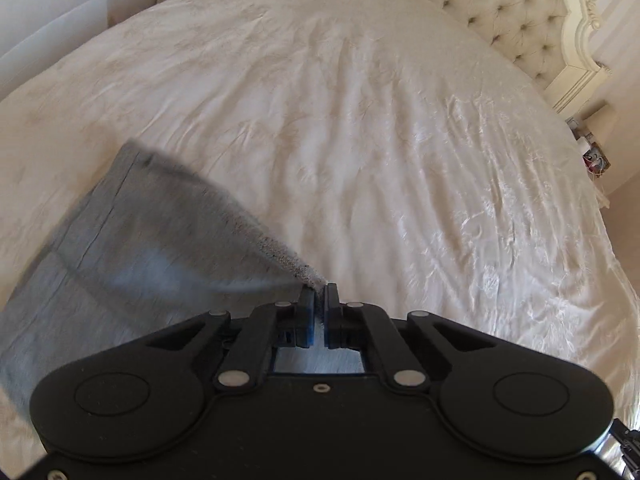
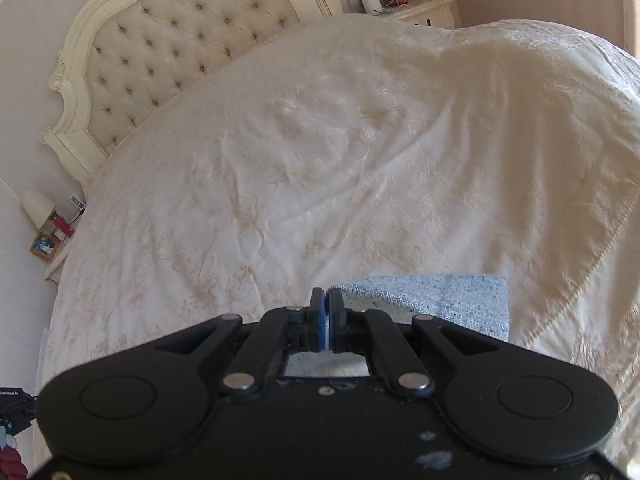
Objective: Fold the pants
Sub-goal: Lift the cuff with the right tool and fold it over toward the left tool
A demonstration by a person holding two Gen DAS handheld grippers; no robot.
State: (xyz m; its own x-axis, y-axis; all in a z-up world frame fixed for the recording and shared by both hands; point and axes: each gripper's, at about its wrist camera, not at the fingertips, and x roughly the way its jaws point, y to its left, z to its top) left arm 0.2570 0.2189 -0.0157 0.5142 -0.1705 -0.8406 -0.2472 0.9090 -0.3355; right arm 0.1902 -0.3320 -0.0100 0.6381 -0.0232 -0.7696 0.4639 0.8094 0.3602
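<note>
Grey pants (image 1: 132,248) hang blurred at the lower left of the left wrist view, lifted off the cream bed cover (image 1: 360,120). My left gripper (image 1: 319,290) is shut on a frayed edge of the pants, which runs up into its pads. In the right wrist view, my right gripper (image 2: 327,294) is shut on a thin edge of the same pants (image 2: 440,296). The cloth spreads to the right from its tip. The part of the pants beneath both gripper bodies is hidden.
The wide bed cover (image 2: 280,180) fills both views, and its trimmed edge (image 2: 568,280) drapes at the right. A tufted headboard (image 2: 168,40) stands behind it. One nightstand (image 2: 424,10) carries small items, and a lamp (image 2: 38,208) stands by the bed's left side.
</note>
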